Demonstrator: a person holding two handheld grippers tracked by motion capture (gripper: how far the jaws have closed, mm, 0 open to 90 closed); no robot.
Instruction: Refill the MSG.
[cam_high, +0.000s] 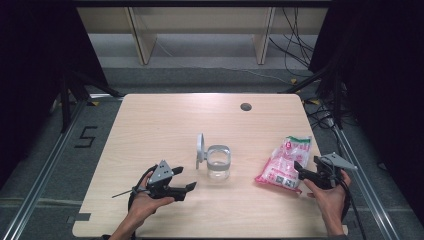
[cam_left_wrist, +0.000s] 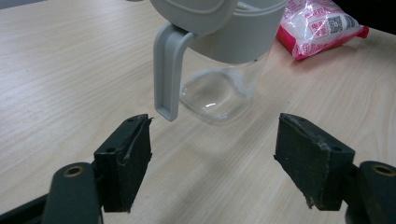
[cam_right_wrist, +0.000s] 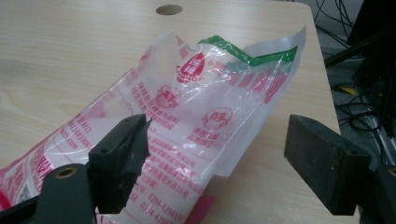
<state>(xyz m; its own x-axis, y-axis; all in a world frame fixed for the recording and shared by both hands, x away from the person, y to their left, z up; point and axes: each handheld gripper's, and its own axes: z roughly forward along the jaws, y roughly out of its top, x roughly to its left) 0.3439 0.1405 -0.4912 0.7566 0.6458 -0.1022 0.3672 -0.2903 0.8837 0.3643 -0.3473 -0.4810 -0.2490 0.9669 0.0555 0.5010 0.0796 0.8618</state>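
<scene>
Currently both grippers wide open, nothing gripped. Left gripper (cam_high: 181, 178) rests near the worktop's (cam_high: 165, 120) front edge, aimed at the clear jar (cam_high: 218, 162) with grey hinged lid (cam_high: 200, 149) at centre. Right gripper (cam_high: 306, 169) at the pink-printed bag (cam_high: 284, 162) near the right edge, 2 jaws straddling it

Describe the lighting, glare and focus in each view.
High view: evenly lit table, dark surroundings, slightly soft. Left gripper view: sharp, a small glint on the clear jar, faint shadows. Right gripper view: the plastic bag shows sheen along its creases; background cables blur.
</scene>
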